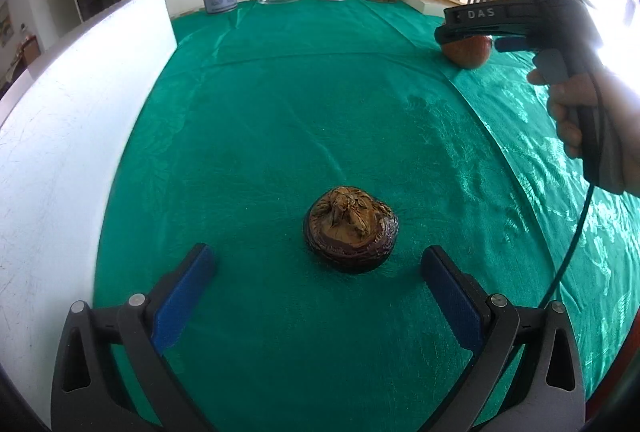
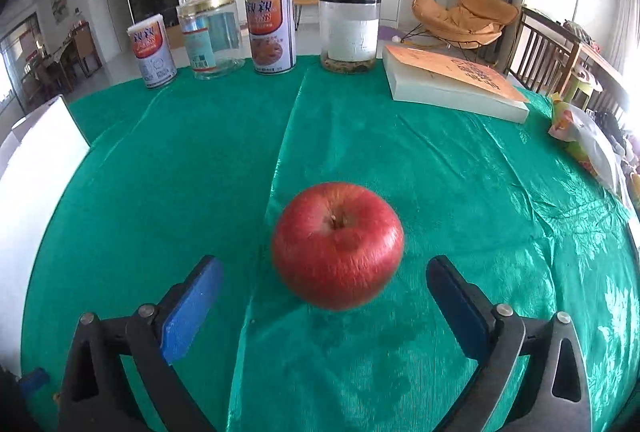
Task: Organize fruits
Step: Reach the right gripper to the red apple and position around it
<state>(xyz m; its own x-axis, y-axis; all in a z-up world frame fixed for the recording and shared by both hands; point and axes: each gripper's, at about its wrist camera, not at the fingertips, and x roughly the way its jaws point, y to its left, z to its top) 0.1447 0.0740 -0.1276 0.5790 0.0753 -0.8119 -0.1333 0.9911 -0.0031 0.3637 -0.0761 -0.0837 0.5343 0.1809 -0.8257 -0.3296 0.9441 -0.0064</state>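
A brown, wrinkled round fruit lies on the green tablecloth, just ahead of my left gripper. That gripper is open, its blue pads wide on either side and touching nothing. A red apple sits upright on the cloth between the fingertips of my right gripper, which is open with a gap at each pad. In the left wrist view the right gripper, held by a hand, hangs over the apple at the far right.
A white board stands along the left side. Two tins, a clear jar and a black-lidded jar line the far edge. A thick book and a plastic bag lie at the right.
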